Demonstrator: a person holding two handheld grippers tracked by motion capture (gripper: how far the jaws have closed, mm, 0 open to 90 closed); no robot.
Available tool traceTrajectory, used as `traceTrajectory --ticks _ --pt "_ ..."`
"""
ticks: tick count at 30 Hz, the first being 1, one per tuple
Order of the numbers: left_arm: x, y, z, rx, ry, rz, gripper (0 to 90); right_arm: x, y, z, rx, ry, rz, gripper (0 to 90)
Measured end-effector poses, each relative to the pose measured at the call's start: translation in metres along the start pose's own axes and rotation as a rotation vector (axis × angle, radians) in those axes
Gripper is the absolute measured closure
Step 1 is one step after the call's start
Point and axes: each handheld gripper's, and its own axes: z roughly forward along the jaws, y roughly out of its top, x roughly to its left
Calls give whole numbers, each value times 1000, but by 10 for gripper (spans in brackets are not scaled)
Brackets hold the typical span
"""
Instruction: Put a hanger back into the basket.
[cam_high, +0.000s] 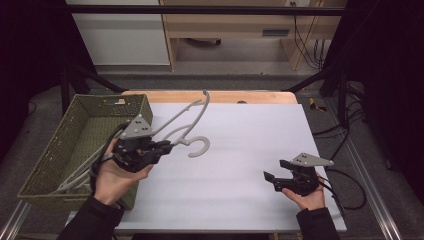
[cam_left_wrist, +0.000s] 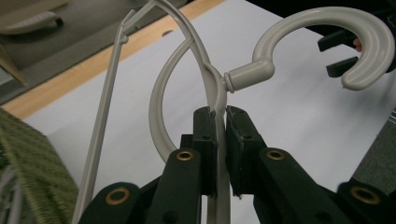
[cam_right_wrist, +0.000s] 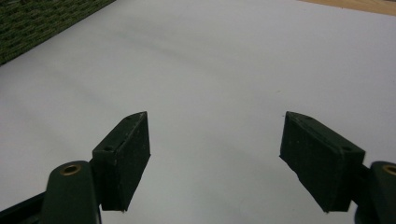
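The left hand-held gripper (cam_high: 167, 146) is clamped on a grey plastic hanger (cam_high: 192, 120), its two black pads pressed tight on the hanger's neck just below the hook. In the left gripper view the neck (cam_left_wrist: 218, 100) runs down between the pads and is lost behind them, so how far it reaches into the grip cannot be made out. The hook (cam_left_wrist: 336, 28) curls off to the upper right, and the hanger's arms rise toward the top edge, where they are cut off. From above, the hanger hangs over the white sheet (cam_high: 250, 150) on the desk (cam_high: 220, 96), just beside the green woven basket (cam_high: 55, 150); its lower end is covered by the gripper and the person's left hand (cam_high: 114, 177), and whether any part touches the sheet cannot be told.

More grey hangers (cam_high: 75, 175) lie in the basket, partly behind the hand and the basket wall, so their number is unclear.

The right hand-held gripper (cam_high: 274, 172) rests low at the sheet's near right, well apart from the hanger. Its jaws stand wide with nothing between them; the right gripper view shows bare white sheet past both pads (cam_right_wrist: 123, 158).
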Motion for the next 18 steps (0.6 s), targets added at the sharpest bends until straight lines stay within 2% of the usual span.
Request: traceTrajectory --ticks 9,13,18 --pt "35 -9 -38 -55 48 -36 829 -1 0 -1 -7 -5 0 245" --pt "59 -22 -52 -69 65 -58 829 0 0 0 0 -7 -2 245" --pt "88 -45 -63 -83 95 -114 829 0 0 0 7 -10 -1 245"
